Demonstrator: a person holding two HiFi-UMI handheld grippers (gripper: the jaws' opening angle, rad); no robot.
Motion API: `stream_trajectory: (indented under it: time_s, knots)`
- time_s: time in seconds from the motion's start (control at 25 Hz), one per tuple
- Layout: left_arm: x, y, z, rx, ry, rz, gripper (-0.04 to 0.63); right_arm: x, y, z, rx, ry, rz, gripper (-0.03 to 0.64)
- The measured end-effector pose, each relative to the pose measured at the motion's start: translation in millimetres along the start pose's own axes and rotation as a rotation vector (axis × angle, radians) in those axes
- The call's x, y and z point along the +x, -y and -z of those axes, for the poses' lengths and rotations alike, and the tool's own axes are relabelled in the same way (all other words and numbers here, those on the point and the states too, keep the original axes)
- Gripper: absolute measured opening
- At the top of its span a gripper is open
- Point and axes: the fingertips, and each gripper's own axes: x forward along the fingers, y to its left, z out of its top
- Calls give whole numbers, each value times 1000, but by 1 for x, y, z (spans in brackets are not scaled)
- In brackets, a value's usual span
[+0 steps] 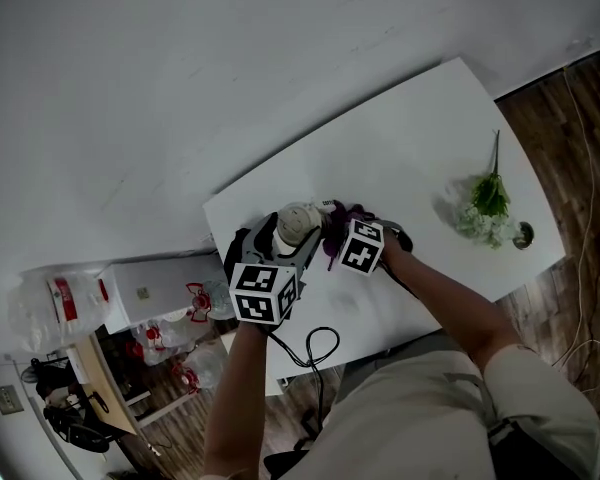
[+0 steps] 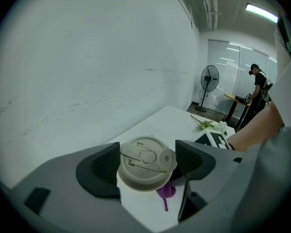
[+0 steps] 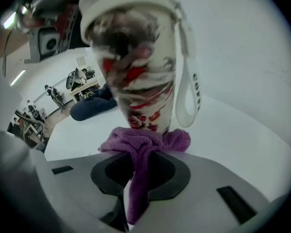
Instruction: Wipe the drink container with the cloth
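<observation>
The left gripper (image 2: 146, 165) is clenched on the drink container, a tapered white cup with a red flower print (image 3: 136, 72). Its two dark pads (image 2: 104, 166) press on either side of the cup just under the round beige plastic lid (image 2: 146, 160), and the lid faces that gripper's camera. A white strap loop (image 3: 189, 98) hangs down one side of the cup.

The right gripper (image 3: 140, 174) grasps the purple terry cloth (image 3: 143, 144). A fold of the cloth is pinched between its jaws and runs down through them, and the rest is bunched up against the narrow lower end of the cup, touching it. The cloth hides the cup's base, so I cannot tell whether the cup stands on the table or is held just above it.

In the head view both grippers meet over the near left part of the white rectangular table (image 1: 410, 148), the left one's marker cube nearer the person and the right one's cube just beside the cup. A black cable (image 1: 315, 346) loops at the table's near edge below them. Well apart, towards the table's right end, lies a small bunch of white flowers with green stems (image 1: 488, 208).

Beyond the table, the left gripper view shows a black standing fan (image 2: 209, 79) and a person in dark clothes (image 2: 258, 89) by a desk
</observation>
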Motion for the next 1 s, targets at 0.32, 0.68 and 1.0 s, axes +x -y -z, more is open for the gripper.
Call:
stream_trajectory:
  time_s: [0.32,0.68,1.0]
  knots:
    - [0,0,0,-12,0,-9,367,-53,-15,-35,-48,97,24,94]
    - [-1,1,1,-23,9,-23,367,-82,9,-59,-134,78,60,94]
    - [0,0,1,-34,16,-35,367,-12,22,-12,-39,-5,-10,87]
